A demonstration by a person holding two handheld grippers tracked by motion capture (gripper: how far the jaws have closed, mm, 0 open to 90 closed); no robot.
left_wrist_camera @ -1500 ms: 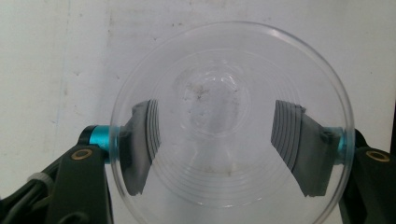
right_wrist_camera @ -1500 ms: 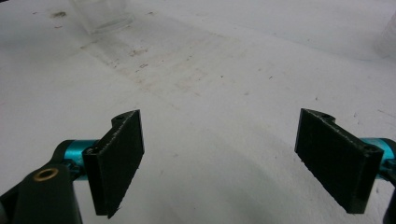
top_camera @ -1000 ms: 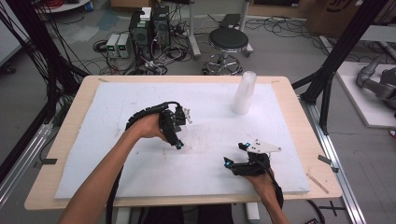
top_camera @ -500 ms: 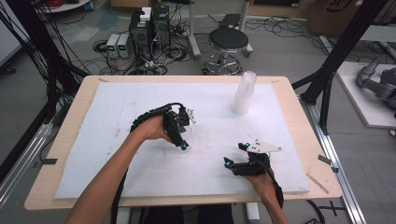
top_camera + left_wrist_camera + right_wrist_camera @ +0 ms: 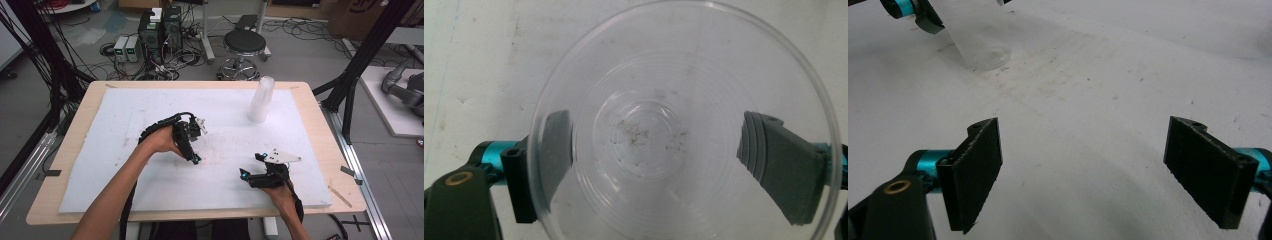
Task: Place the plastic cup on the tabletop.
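Upright between the left gripper [image 5: 654, 165] jaws — a clear cup [image 5: 684, 125], clamped; right gripper [image 5: 1083, 170] agape — idle.

The left forearm enters from the bottom left and extends toward the mat's centre. The left hand [image 5: 162, 141] tilts the left gripper [image 5: 194, 150] downward, its jaws set against something held between them. The right hand [image 5: 281, 192] rests near the front edge; the right gripper [image 5: 251, 165] points left, jaws wide apart.
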